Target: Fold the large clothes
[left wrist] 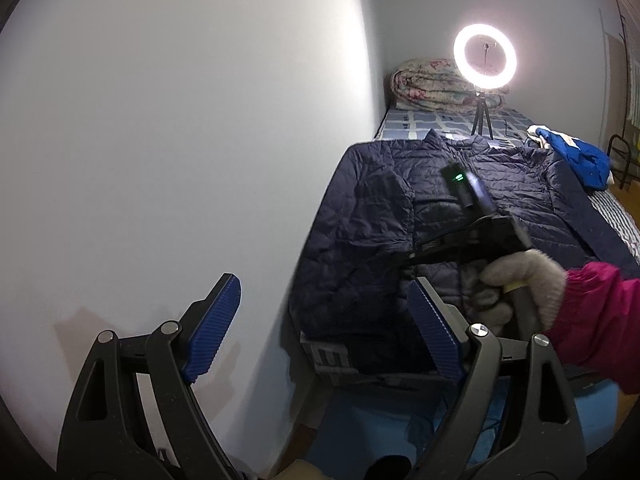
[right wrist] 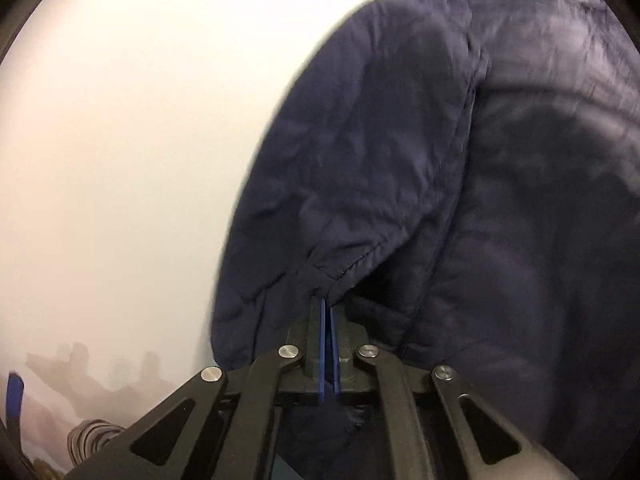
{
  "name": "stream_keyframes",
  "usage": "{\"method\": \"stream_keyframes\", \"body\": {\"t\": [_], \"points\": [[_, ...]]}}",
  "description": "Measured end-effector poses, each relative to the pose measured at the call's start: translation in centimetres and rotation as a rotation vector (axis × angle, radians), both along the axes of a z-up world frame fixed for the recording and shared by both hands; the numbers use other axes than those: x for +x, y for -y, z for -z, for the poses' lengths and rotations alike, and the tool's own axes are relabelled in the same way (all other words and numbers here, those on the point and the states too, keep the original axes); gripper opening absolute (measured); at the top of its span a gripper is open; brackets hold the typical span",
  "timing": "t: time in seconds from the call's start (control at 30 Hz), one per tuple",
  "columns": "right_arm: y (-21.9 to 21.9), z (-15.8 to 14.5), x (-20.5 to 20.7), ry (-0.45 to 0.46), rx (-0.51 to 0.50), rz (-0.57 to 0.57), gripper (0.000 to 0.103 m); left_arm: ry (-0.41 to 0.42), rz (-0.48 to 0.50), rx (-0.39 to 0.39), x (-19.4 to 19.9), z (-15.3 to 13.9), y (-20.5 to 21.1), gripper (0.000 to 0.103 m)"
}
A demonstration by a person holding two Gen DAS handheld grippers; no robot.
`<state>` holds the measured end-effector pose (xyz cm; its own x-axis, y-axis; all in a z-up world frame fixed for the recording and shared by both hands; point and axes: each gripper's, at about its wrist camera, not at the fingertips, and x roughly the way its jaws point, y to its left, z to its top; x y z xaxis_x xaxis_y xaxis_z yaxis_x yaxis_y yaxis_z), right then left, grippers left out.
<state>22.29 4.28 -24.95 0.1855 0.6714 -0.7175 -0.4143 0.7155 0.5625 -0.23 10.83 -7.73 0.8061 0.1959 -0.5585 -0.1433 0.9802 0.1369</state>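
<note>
A navy quilted jacket [left wrist: 380,208] lies spread flat on the bed, collar toward the far end. My left gripper [left wrist: 325,330] hangs open over the jacket's near hem beside the wall, with nothing between its blue pads [left wrist: 216,328]. A gloved hand [left wrist: 528,280] in a pink sleeve holds my right gripper low over the jacket's middle. In the right wrist view the right gripper [right wrist: 326,304] is shut, and the gathered cuff of the jacket's sleeve [right wrist: 340,184] is pinched at its tips.
A white wall [left wrist: 180,140] runs along the bed's left side. At the far end of the blue checked sheet [left wrist: 420,120] stand a lit ring light on a tripod [left wrist: 485,56] and a rolled quilt [left wrist: 432,84]. A blue garment [left wrist: 576,156] lies at the right.
</note>
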Motion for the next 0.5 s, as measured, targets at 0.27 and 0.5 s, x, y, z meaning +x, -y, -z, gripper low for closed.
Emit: {"method": "stream_keyframes", "body": {"t": [0.27,0.5], "points": [[5.5,-5.7,-1.3,0.184,-0.210,0.038,0.000,0.067,0.039,0.034,1.8,-1.5,1.0,0.088],[7.2,-5.0,-4.5,0.253,-0.297,0.002,0.028,0.062,0.059,0.015,3.5,-0.7,1.7,0.088]]}}
